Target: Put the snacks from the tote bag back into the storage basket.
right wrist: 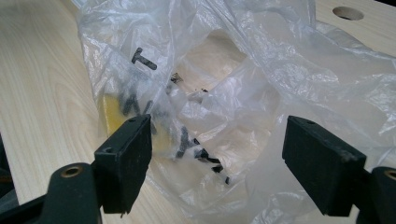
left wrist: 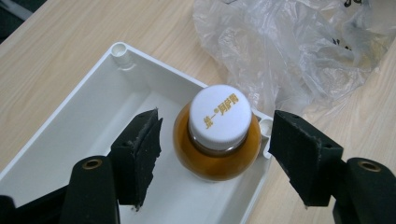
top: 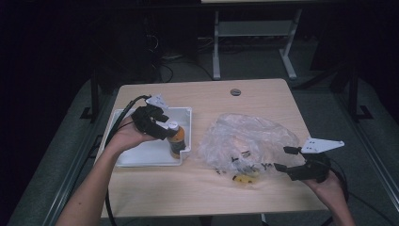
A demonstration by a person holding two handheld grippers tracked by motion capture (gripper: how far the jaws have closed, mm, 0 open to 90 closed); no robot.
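Place: at the left side of the pale wooden desk, a shallow white plastic tray is lying, and a small round bottle of amber liquid with a white screw cap is standing upright in the tray's near right corner, close against the wall.
Left tongs: the left tongs are hanging over the bottle with a black pad on either side of it; both pads are standing clear of the glass, so the tongs are released and nothing is being gripped.
Right tongs: the right tongs are resting near the desk's right edge, spread wide and empty, pointing into the crumpled clear plastic bag with black lettering, which is lying on the desk just right of the tray.
Bag contents: something yellow is showing through the film at the bag's near side; what it is cannot be told.
Step in hand: by my reading, the bottle is being left in the tray, the placing being as good as done.
Next move: the left tongs are needing to lift straight up, without brushing the cap and tipping the bottle. The right tongs are looking ready to close on the bag, where the thin film is likely to slip or bunch unless a firm fold is caught.
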